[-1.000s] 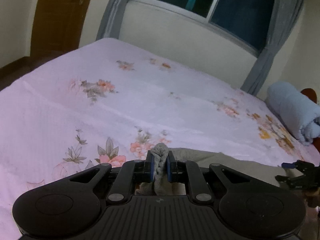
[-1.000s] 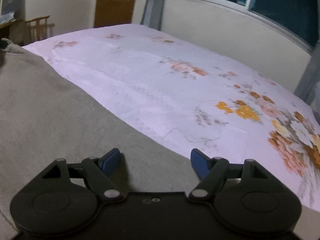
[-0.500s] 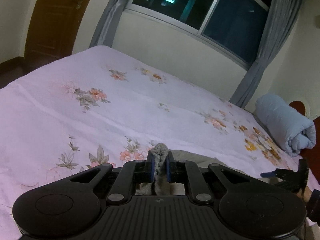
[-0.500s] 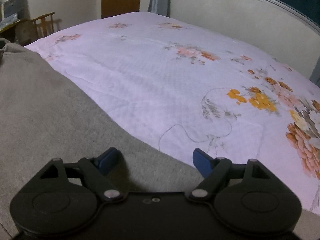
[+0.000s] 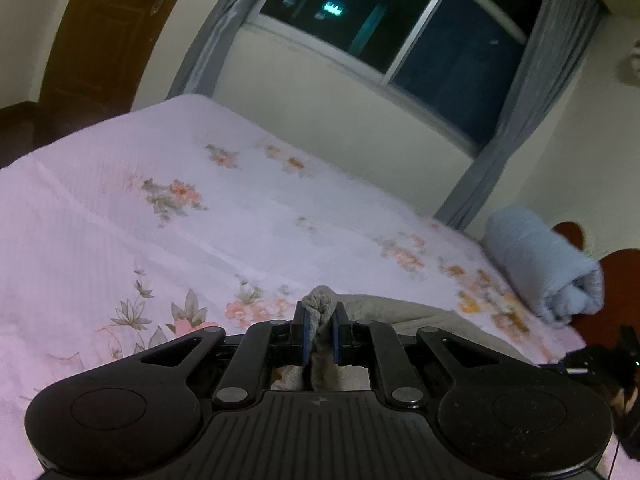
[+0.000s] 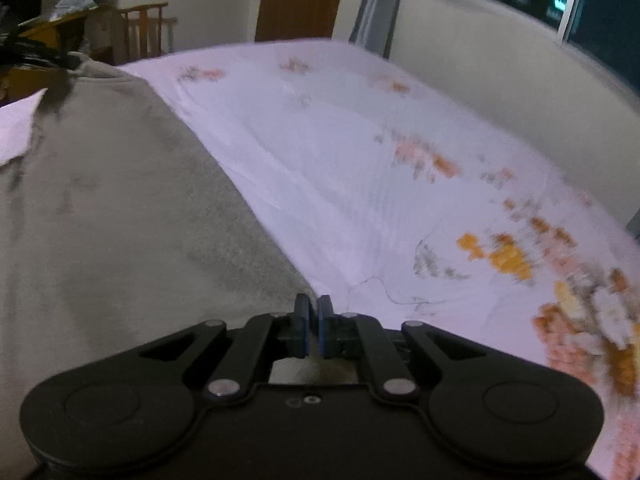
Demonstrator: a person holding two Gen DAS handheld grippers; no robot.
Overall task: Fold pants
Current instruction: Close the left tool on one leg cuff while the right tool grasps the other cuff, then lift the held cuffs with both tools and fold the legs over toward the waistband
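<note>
Left gripper (image 5: 319, 334) jaws clamped on a bunched fold of the grey pants (image 5: 320, 303), right gripper (image 6: 313, 330) jaws closed at the pants (image 6: 120, 216) edge, grip on cloth unclear, pants spread across floral bed sheet (image 6: 340, 168), rolled blue blanket (image 5: 544, 268) at far corner

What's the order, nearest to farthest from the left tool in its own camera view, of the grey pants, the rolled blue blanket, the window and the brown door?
1. Grey pants, pinched in the left tool.
2. Rolled blue blanket, on the bed's right side.
3. Window and brown door, both beyond the bed's far end; too close to call.
</note>
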